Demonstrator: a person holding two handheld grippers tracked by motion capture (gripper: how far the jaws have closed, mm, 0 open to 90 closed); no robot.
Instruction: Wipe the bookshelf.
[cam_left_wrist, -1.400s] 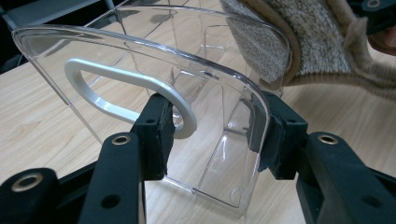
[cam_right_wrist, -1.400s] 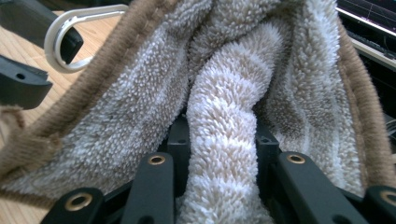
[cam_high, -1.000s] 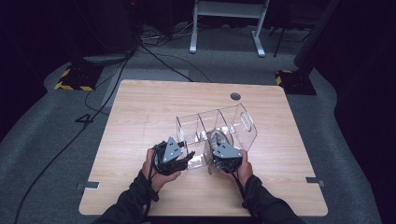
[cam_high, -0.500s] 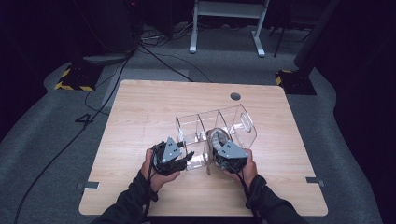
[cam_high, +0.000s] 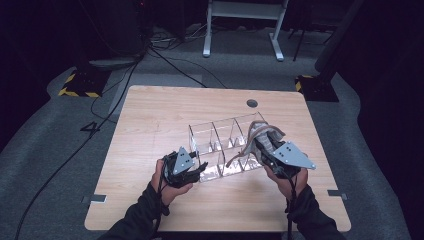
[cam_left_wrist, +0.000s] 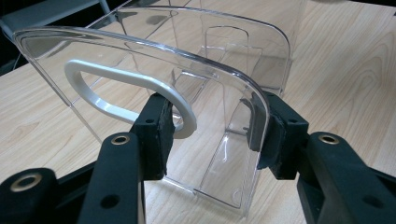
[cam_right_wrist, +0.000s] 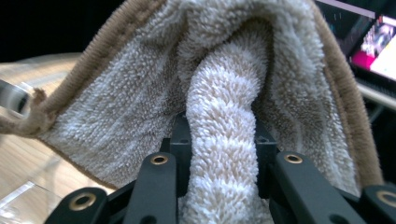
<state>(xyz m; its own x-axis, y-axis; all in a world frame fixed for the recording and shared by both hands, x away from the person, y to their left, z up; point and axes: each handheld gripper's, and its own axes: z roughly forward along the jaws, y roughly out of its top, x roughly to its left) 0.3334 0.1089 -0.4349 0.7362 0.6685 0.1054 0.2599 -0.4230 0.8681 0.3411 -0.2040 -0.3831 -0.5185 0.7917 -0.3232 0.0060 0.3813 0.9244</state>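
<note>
Holding the folded beige terry towel with the brown stitched edge (cam_high: 260, 136) in our right gripper (cam_high: 267, 150), we have it at the right end of the clear acrylic divided organizer (cam_high: 220, 142), centre-right in the high view. In the right gripper view the fingers (cam_right_wrist: 156, 186) are clenched on a thick fold of the towel (cam_right_wrist: 224, 154), which rises and drapes over them. Our left gripper (cam_high: 192, 170), lower centre-left, grasps the organizer's near end wall: in the left gripper view one finger (cam_left_wrist: 156, 135) presses beside the white oval handle trim (cam_left_wrist: 126, 93), the other on the wall's far side, so the box is steadied.

We judge the job partway through: the towel is gripped and the box held, but whether the towel is going in, coming out or wiping we cannot tell. The compartments look empty.

Around it, the light wooden table (cam_high: 150, 115) is bare save for a round cable hole (cam_high: 252, 103). Beyond lie black floor cables (cam_high: 170, 65) and a white frame (cam_high: 245, 25), well apart. Nothing blocks the box.
</note>
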